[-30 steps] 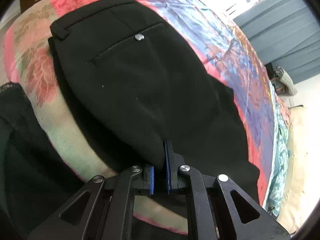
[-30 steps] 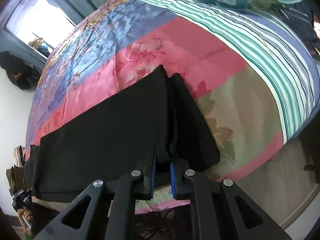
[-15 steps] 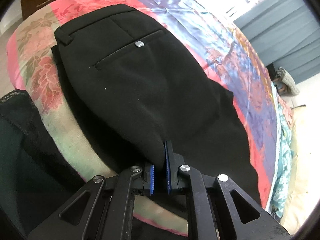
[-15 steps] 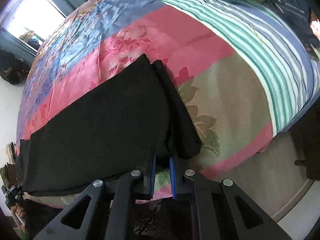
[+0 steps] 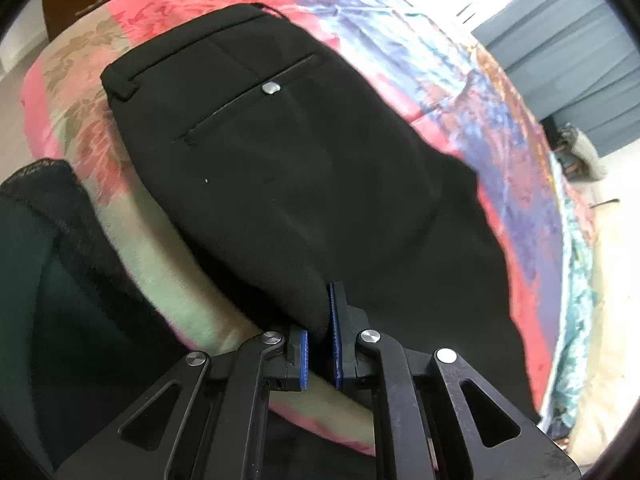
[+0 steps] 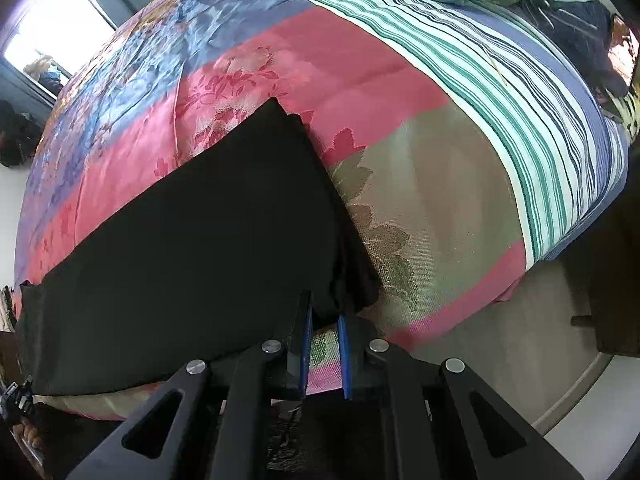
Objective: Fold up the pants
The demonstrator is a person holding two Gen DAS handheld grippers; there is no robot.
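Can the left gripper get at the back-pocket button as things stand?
Probably not yet. The left gripper is shut on the near edge of the pants, so its fingers are occupied. The button lies uncovered farther up near the waistband; nothing blocks it once the gripper lets go.

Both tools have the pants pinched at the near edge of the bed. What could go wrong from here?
1. The left tool grips only a small bunch of the pants at the seat end; the fabric could slip out if pulled.
2. At the right tool the two hems are offset, so one layer may drop and skew the fold.
3. The pants lie along the edge of the bedspread; slack could slide off.
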